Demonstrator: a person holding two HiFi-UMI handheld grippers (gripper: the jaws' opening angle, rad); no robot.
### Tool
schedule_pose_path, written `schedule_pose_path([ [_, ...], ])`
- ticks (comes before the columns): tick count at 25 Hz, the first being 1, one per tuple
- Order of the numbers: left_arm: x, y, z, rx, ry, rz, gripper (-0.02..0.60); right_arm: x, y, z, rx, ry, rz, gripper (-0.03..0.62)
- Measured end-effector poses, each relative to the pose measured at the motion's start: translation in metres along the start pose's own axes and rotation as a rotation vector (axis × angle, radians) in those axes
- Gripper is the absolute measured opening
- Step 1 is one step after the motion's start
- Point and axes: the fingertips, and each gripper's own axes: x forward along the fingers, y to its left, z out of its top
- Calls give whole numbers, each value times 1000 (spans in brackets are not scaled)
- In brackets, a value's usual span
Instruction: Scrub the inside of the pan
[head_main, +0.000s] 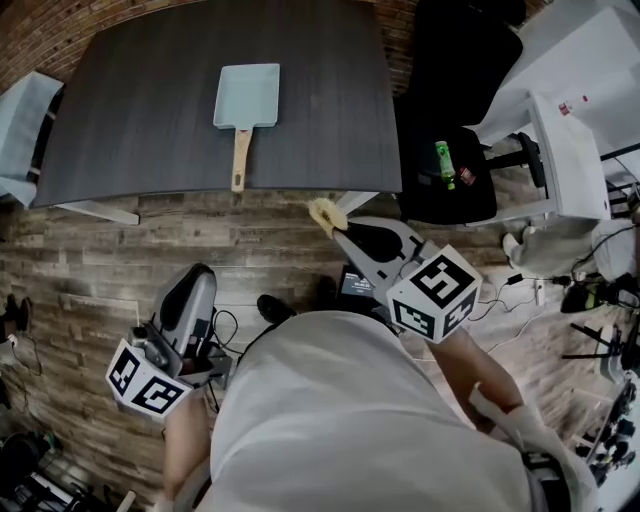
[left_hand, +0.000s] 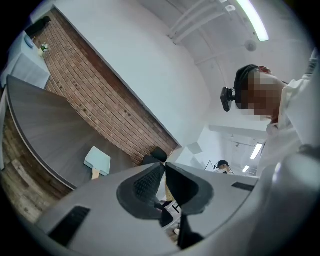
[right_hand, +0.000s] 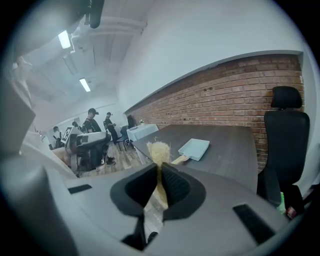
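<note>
A light blue rectangular pan (head_main: 246, 95) with a wooden handle (head_main: 240, 157) lies on the dark table (head_main: 140, 110), the handle pointing at the near edge. The pan also shows small in the left gripper view (left_hand: 97, 160) and the right gripper view (right_hand: 194, 147). My right gripper (head_main: 334, 222) hangs in front of the table's near edge, shut on a pale yellow fibrous scrubber (head_main: 326, 213) whose tuft sticks out past the tips (right_hand: 159, 151). My left gripper (head_main: 197, 275) is low at my left side over the floor, shut with nothing in it (left_hand: 164, 167).
A black office chair (head_main: 455, 120) stands at the table's right end with a green bottle (head_main: 444, 162) on its seat. White furniture (head_main: 570, 110) lies further right. Cables and gear litter the wood floor. Several people stand far off in the right gripper view.
</note>
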Motion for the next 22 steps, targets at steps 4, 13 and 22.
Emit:
schedule_pose_path([
  [4,31,-13,-3,12,-7,-24,43,-10,-24,13,-7,-42,-6,36],
  [13,63,-38,-18,7,1,-56,67,-21,-46,28,18,-106,-3,35],
  [22,72,-48,-25,3,-18,-87,136,-24,-57,29,27,-134,13,35],
])
